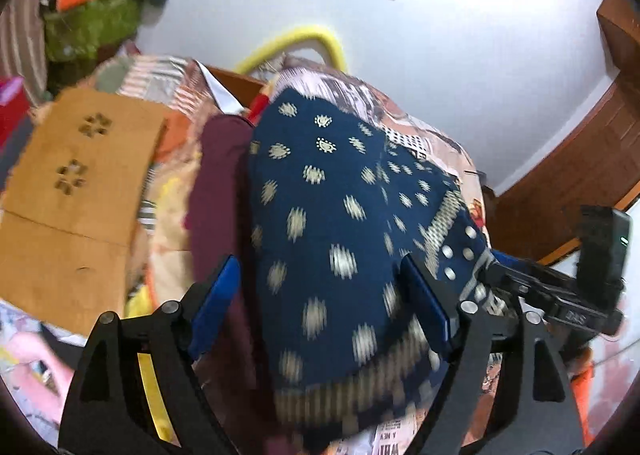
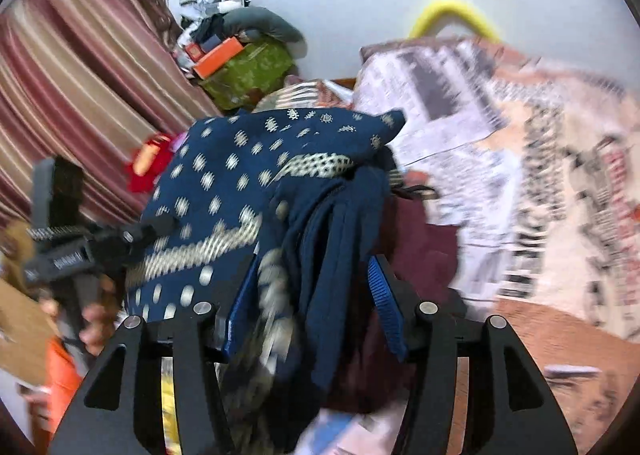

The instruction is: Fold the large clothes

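Observation:
A large navy garment (image 1: 340, 215) with cream dots and a cream patterned border lies bunched on the bed, over a maroon cloth (image 1: 216, 191). My left gripper (image 1: 320, 295) stands wide open, its blue pads on either side of the garment's near part. The right gripper shows at the right of that view (image 1: 560, 295). In the right wrist view the garment (image 2: 240, 183) is gathered into hanging folds that pass between my right gripper's (image 2: 312, 303) blue pads. The pads stand apart around the thick bundle. The left gripper (image 2: 80, 251) shows at the left.
A bedsheet (image 2: 540, 175) with a newspaper-like print covers the bed. A cardboard box (image 1: 72, 183) sits at the left. A striped curtain (image 2: 80, 75), a green bag with an orange box (image 2: 240, 67), a yellow hoop (image 1: 296, 43) and a wooden door (image 1: 580, 159) ring the bed.

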Tool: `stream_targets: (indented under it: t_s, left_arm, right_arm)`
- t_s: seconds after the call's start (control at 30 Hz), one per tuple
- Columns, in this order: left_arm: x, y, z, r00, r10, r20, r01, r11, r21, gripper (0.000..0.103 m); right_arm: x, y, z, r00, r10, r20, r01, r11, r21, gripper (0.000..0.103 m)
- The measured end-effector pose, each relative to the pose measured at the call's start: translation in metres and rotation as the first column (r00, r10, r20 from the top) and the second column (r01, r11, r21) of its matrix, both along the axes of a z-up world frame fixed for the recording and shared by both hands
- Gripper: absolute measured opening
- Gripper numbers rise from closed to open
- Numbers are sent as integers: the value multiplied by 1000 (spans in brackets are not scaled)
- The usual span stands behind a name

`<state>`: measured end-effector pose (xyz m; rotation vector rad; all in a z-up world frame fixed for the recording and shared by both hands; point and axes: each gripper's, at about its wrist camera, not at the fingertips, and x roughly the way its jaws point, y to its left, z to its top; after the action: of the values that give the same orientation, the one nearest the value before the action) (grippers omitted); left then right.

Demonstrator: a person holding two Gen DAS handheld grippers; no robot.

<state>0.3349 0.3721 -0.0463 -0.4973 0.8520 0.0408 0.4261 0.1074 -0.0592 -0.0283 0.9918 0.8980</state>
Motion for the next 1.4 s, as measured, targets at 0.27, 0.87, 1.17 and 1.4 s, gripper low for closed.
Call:
stream_targets:
  t_s: [0.27,0.87,1.17,1.4]
  left_arm:
    - [-92,-57,77,991,13,132,-48,963,266,81]
    - [-330,-233,162,776,-35,630,-330,828,453,81]
    - [-356,-255,135,755,11,655,-388,813,434,99]
    - [-359,-255,132,747,20,664,-399,812,425,101]
  right_arm:
    - [-71,-61,74,985,-69,160,53,993,104,51]
    - [-292,-152,152,756,-261,600,13,923,386,58]
    - [-300,-154,130,740,-331,586,92,913,399,95]
    - [-289,-158,128,751,-359,554,146,908,392,101]
